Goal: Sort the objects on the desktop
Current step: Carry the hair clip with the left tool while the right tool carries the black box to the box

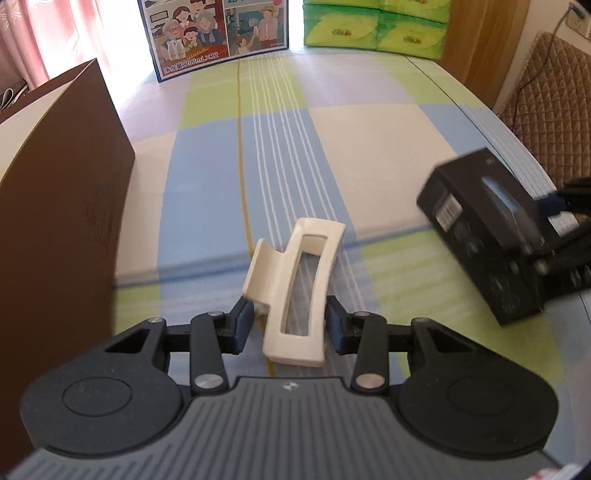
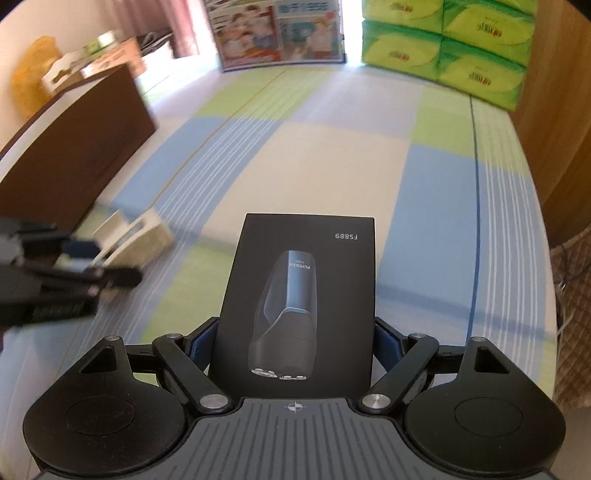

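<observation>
Hair clip [image 1: 295, 291] of cream-white plastic, a claw type with a long rectangular frame and a slotted opening, sits between the blue pads of the left tongs [image 1: 290, 325], low over the desk [image 1: 388, 147]. The left pad touches the clip's curved lever and the right pad is against the frame edge, so these tongs are drawn in narrow around the clip. From the right wrist view the same clip [image 2: 136, 236] shows blurred at the left, with the left tongs' dark linkage beside it.

The right tongs [image 2: 295, 343] clamp a flat black cardboard box [image 2: 301, 299], matte, rectangular, printed with an electric shaver picture and the code FS889. Its pads press on both long sides of the box. In the left wrist view the box [image 1: 480, 229] appears tilted at the right, raised above the desk, its side carrying small printed icons and a label.

The desk wears a smooth cloth in blocks of pale blue, green, cream and lilac, crossed by thin white stripes and one mustard line. A tall brown box [image 1: 66, 192] with a faintly grained face stands at the left edge. At the far end stand an illustrated carton [image 1: 218, 33] with cartoon figures and a stack of green plastic-wrapped tissue packs [image 1: 376, 26]. A quilted brown cushion [image 1: 546, 92] lies off the right side.
</observation>
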A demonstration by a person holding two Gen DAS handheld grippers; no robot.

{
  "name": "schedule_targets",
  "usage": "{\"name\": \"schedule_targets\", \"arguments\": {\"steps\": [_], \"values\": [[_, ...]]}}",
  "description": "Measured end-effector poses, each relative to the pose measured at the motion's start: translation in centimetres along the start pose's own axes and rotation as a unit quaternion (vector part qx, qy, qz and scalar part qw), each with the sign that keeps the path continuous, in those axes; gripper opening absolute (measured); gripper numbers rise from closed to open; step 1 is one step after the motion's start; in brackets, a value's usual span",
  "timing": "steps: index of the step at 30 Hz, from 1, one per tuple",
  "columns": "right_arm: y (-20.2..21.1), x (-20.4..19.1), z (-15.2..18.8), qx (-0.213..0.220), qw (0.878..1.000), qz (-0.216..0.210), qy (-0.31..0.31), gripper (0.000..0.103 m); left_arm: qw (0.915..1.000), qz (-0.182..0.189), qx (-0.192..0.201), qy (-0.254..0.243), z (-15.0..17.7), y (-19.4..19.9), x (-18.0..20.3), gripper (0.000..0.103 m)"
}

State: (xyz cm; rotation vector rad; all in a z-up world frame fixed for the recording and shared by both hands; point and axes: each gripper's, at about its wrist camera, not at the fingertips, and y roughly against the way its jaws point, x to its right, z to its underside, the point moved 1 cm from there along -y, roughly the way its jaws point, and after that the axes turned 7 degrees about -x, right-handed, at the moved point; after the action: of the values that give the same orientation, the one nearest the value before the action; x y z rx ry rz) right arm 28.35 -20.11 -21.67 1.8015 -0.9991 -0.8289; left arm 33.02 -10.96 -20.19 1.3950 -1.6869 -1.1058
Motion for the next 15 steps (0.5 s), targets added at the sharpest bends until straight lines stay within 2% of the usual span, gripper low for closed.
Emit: {"name": "schedule_targets", "arguments": {"steps": [4, 8, 13, 15], "values": [[1.1, -0.8, 3.4, -0.012, 1.0, -0.013, -0.009, 0.08, 0.9999, 0.007, -0.009, -0.007, 2.4, 1.4, 0.2, 0.036], [1.8, -1.6, 5.1, -0.021, 1.0, -0.008, -0.007, 0.08, 0.9996, 0.017, -0.022, 0.005, 4.8, 3.0, 0.3, 0.037], [1.5, -2.4, 4.7, -0.021, 1.0, 0.003, -0.008, 0.082, 0.9997, 0.013, -0.019, 0.008, 5.5, 3.9, 0.2, 0.046], [1.8, -2.3, 4.5, -0.011, 1.0, 0.009, -0.005, 0.091, 0.9999, 0.006, -0.01, 0.0, 5.1, 4.0, 0.3, 0.053]]}}
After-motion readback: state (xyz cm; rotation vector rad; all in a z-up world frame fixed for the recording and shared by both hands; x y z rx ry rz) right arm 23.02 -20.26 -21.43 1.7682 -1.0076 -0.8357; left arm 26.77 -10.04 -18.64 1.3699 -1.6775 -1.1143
